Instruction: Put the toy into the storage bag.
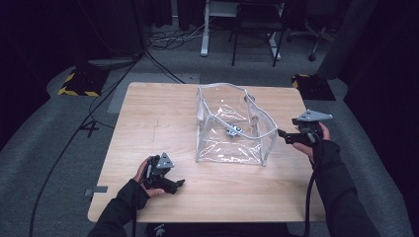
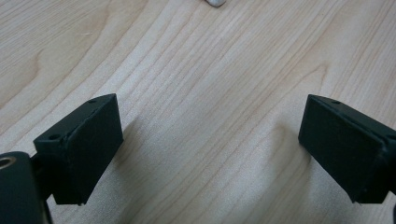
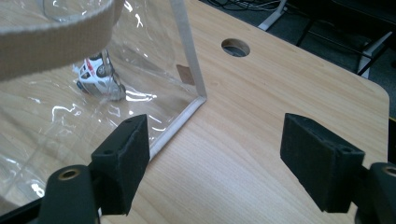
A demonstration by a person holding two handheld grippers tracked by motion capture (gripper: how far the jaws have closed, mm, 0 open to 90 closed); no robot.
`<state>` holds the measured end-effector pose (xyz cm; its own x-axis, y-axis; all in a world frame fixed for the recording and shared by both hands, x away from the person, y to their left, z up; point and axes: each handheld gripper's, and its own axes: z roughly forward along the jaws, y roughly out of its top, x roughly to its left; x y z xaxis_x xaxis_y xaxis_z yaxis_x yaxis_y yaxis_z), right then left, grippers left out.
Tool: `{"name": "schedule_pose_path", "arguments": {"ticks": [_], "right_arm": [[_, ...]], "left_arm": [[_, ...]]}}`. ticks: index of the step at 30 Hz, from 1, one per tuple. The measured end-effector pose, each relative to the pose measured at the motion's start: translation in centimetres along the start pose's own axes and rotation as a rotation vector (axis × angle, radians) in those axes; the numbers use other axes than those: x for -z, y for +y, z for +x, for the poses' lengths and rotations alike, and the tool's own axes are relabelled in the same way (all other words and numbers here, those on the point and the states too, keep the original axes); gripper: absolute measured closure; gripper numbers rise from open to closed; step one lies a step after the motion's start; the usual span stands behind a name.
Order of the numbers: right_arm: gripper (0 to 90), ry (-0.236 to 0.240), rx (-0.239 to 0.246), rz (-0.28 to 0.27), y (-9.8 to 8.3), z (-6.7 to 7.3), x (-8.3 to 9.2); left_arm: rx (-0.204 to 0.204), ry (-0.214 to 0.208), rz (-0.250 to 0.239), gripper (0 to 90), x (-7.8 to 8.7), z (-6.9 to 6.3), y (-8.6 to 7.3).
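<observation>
Right gripper (image 1: 282, 134) hung jaws apart, empty, just beside clear bag (image 1: 232, 123) right wall, nearer than left gripper (image 1: 179, 183), also apart, at counter (image 1: 148, 113) front-left. Toy car (image 3: 99, 74) inside bag.

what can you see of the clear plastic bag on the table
The clear plastic bag with whitish fabric edging stands upright and open-topped near the middle of the light wooden table. Its see-through walls are creased and glossy, with pale trim along the rim, corners and base, and a beige woven strap across the top. A small white toy car lies inside on its floor. The right claw, open, is close beside its right rim; whether they touch I cannot tell.
</observation>
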<state>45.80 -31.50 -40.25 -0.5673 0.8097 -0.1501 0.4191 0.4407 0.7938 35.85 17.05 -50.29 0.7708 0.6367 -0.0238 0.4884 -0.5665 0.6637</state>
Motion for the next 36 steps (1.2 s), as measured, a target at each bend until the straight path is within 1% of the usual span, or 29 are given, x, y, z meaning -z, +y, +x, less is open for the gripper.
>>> {"name": "schedule_pose_path", "arguments": {"ticks": [2,3,4,7,11,12,13,14,15,18,19,21,23,24,27,28,30,31,32,33,36], "right_arm": [[24.5,0.001,0.003,0.006,-0.2,0.0,0.0],[24.4,0.011,-0.006,0.007,-0.6,0.1,0.0],[24.4,0.011,-0.006,0.007,-0.6,0.1,0.0],[24.5,0.014,-0.012,0.022,-1.4,0.1,0.0],[24.5,0.021,-0.01,0.032,-2.2,0.1,0.0],[24.5,0.017,0.003,0.038,-2.4,0.0,0.1],[24.5,0.018,0.001,0.036,-2.6,0.0,0.1],[24.6,0.024,-0.013,0.035,-2.8,0.1,0.1],[24.6,0.026,-0.009,0.036,-3.0,0.1,0.1],[24.6,0.026,-0.009,0.046,-3.3,0.1,0.1],[24.5,0.027,-0.007,0.053,-3.9,0.2,0.1],[24.5,0.024,-0.012,0.058,-4.0,0.3,0.1],[24.5,0.023,-0.011,0.063,-4.8,0.3,0.1],[24.5,0.023,-0.01,0.067,-4.9,0.3,0.2],[24.5,0.023,-0.017,0.07,-5.6,0.3,0.2],[24.4,0.026,-0.021,0.071,-5.8,0.2,0.2],[24.5,0.026,-0.018,0.074,-5.9,0.2,0.2],[24.5,0.025,-0.026,0.08,-6.3,0.4,0.3],[24.5,0.023,-0.011,0.083,-6.5,0.3,0.3],[24.5,0.023,-0.018,0.085,-6.6,0.5,0.3],[24.4,0.023,-0.012,0.094,-7.0,0.5,0.3]], "left_arm": [[-0.002,-0.001,0.0,6.5,0.0,0.0,0.0],[-0.002,0.0,0.0,6.6,0.0,0.0,0.0],[-0.002,0.0,0.0,6.6,0.0,0.0,0.0],[-0.002,0.0,0.0,6.5,0.0,0.0,0.0],[-0.003,0.0,0.0,6.5,0.0,0.0,0.0],[0.002,0.0,-0.001,6.6,0.0,0.0,0.0],[-0.003,-0.001,0.001,6.5,0.0,0.0,0.0],[0.0,0.0,0.0,6.6,0.0,0.0,0.0],[-0.003,-0.001,0.0,6.6,0.0,0.0,0.0],[-0.003,0.001,0.001,6.5,0.0,0.0,0.0],[-0.003,-0.001,0.001,6.6,0.0,0.0,0.0],[-0.003,0.0,0.001,6.5,0.0,0.0,0.0],[-0.004,0.006,0.0,6.5,0.0,0.0,0.0],[0.001,-0.003,0.001,6.5,0.0,0.0,0.0],[-0.004,0.003,0.0,6.5,0.0,0.0,0.0],[0.001,-0.004,0.0,6.5,0.0,0.0,0.0],[-0.002,0.0,0.001,6.5,0.0,0.0,0.0],[-0.002,0.0,0.001,6.5,0.0,0.0,0.0],[-0.003,0.0,0.001,6.5,0.0,0.0,0.0],[-0.002,0.0,0.001,6.5,0.0,0.0,0.0],[-0.003,0.0,0.001,6.5,0.0,0.0,0.0]]}}
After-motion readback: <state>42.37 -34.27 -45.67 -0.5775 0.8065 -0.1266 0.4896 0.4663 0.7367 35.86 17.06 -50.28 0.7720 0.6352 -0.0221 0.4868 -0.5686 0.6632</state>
